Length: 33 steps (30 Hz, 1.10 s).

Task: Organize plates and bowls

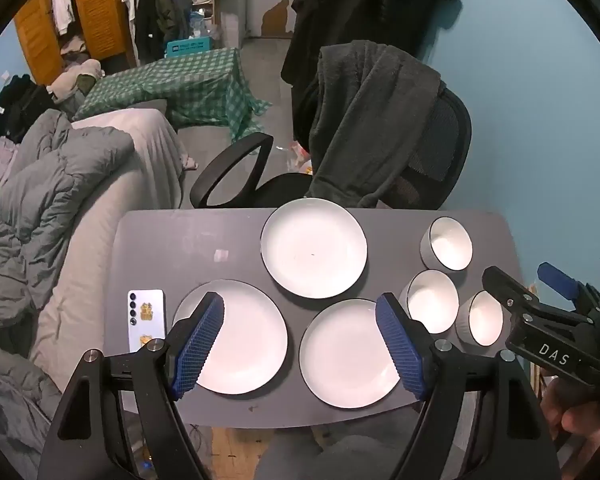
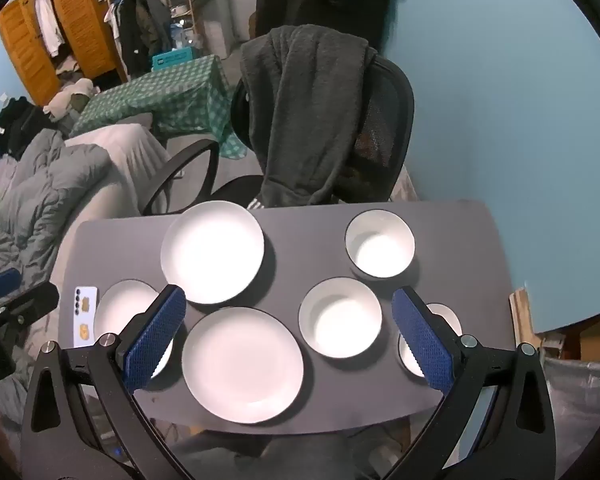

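A: Where does the job stand?

B: At the very start, I'd judge. Three plates and three bowls lie spread singly on the grey surface (image 1: 172,240), nothing stacked. The left tool (image 1: 300,344) hangs above the near edge with its blue pads far apart and nothing between them. The right tool (image 2: 288,332) is the same — spread wide, gripping nothing.

A: Where exactly are the dishes?

B: The plates take the left and middle: the far plate (image 1: 314,248) near the chair, the near-left plate (image 1: 240,340) just beside a phone (image 1: 146,320), and the near-middle plate (image 1: 348,354) close to the front edge. The bowls run down the right side: the far bowl (image 2: 380,244), the middle bowl (image 2: 340,318), and the near bowl (image 1: 484,318), partly hidden behind a pad in the right wrist view.

A: Which way do they point?

B: All sit mouth-up, flat on their bases. They're round, so no long axis to speak of — any rim approach serves equally.

A: And the next move?

B: Probably a rim pinch. The left tool would drop to a plate's edge, one pad over and one under the lip, then carry it onto another plate. The right suits the bowls, nesting one in the next. The near-middle plate lies near the middle bowl, so the descent wants care.
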Available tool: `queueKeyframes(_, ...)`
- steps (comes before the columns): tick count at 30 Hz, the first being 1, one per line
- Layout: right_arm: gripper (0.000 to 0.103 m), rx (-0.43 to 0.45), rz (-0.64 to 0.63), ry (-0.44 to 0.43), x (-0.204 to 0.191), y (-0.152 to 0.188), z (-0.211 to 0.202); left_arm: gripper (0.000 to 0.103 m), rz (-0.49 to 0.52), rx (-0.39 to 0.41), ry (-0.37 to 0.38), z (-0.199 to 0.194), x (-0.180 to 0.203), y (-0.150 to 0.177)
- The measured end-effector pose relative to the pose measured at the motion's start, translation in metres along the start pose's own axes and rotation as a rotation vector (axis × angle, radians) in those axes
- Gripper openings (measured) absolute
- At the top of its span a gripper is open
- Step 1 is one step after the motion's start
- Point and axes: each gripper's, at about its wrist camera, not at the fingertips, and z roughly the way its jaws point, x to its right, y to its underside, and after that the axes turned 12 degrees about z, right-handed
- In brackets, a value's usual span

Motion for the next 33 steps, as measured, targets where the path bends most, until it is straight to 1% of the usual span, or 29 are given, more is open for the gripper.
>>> queueKeyframes(2,0.101,-0.002,-0.005,0.003,0.000,0.000,-0.001,0.080,0.003,0.003,0.015,-0.003,0.000,0.000)
queueKeyframes(5,0.101,-0.009,-0.009,0.005,0.001,0.000,-0.001,0.080,0.003,0.026,0.006,-0.007,0.001,0.001)
queueKeyframes(8,0.101,-0.014,-0.012,0.004,0.002,-0.001,-0.001,0.080,-0.007,0.040,0.023,-0.010,-0.001,0.004)
queueKeyframes(9,0.101,0.001,0.006,0.005,0.007,-0.004,-0.004,0.079,-0.021,0.047,0.035,-0.011,-0.008,0.005)
queueKeyframes(14,0.101,0.009,0.002,0.007,0.006,-0.004,-0.002,0.080,-0.038,0.062,0.057,-0.013,-0.012,0.007)
queueKeyframes(22,0.101,0.011,0.036,0.015,0.002,0.002,-0.008,0.080,-0.032,0.055,0.078,-0.010,-0.016,0.009)
queueKeyframes(33,0.101,0.004,0.042,0.012,0.001,0.003,-0.008,0.080,-0.024,0.045,0.090,-0.009,-0.015,0.010)
